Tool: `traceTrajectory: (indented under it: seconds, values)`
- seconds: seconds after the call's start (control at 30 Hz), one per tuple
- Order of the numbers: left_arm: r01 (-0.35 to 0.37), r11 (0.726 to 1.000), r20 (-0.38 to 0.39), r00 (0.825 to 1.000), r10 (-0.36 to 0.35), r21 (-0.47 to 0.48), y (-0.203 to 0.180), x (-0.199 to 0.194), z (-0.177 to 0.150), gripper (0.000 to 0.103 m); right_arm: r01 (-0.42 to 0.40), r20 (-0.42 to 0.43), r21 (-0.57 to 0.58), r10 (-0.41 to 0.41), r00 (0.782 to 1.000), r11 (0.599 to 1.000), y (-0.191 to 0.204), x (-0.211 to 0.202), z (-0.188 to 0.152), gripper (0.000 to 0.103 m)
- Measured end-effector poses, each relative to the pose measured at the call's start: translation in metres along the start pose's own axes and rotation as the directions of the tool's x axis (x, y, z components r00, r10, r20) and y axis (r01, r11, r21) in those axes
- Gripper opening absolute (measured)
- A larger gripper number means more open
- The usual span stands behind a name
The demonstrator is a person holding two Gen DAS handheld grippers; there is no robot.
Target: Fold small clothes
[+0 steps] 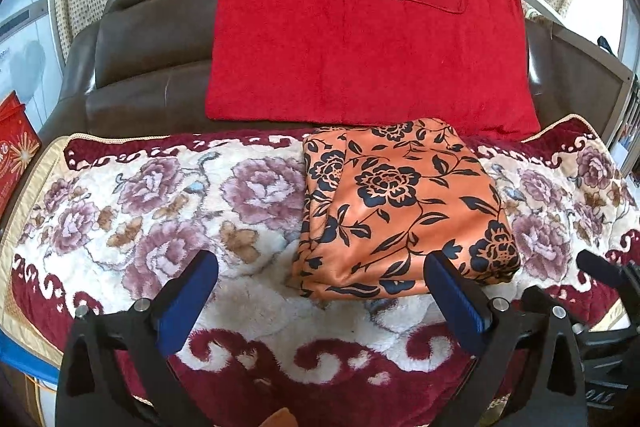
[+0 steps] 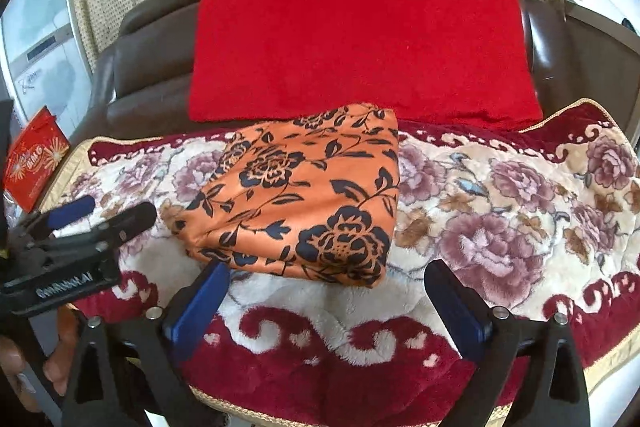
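Observation:
An orange cloth with a black flower print (image 1: 400,207) (image 2: 304,199) lies folded into a thick rectangle on a plush floral blanket (image 1: 160,207) (image 2: 500,207). My left gripper (image 1: 320,263) is open just in front of the cloth's near edge, its blue pads wide apart and holding nothing. My right gripper (image 2: 328,269) is open too, with nothing between its pads and the cloth's near corner lying beyond its fingertips. In the right wrist view the left gripper (image 2: 118,209) shows at the left edge, held by a person's hand (image 2: 16,367). One finger of the right gripper (image 1: 592,261) shows at the right edge of the left wrist view.
Behind the cloth a red towel (image 1: 360,47) (image 2: 360,39) drapes over the back of a brown leather sofa (image 1: 140,67) (image 2: 152,67). A red printed box (image 1: 16,139) (image 2: 36,159) stands at the far left. A patterned beige curtain hangs behind.

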State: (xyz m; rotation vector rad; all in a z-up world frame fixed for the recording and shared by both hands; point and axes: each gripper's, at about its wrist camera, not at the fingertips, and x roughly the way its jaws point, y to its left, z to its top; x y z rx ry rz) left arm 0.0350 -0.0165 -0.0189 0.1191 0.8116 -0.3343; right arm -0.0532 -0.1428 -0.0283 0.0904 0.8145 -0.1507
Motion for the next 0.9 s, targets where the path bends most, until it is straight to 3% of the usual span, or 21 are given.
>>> traceTrajectory:
  seconds: [0.33,0.9]
  values:
    - [-0.054,0.998,-0.007,0.999,0.054,0.025,-0.006,0.005,0.002,0.102,0.031,0.021,0.016,-0.031,0.999,0.999,-0.005,0.000,0.010,0.103]
    - [-0.012,0.999,0.015,1.000,0.012,0.046,-0.021,0.022,0.014,0.102,0.046,0.013,-0.026,-0.045,0.999,0.999,-0.004,0.020,0.025,0.103]
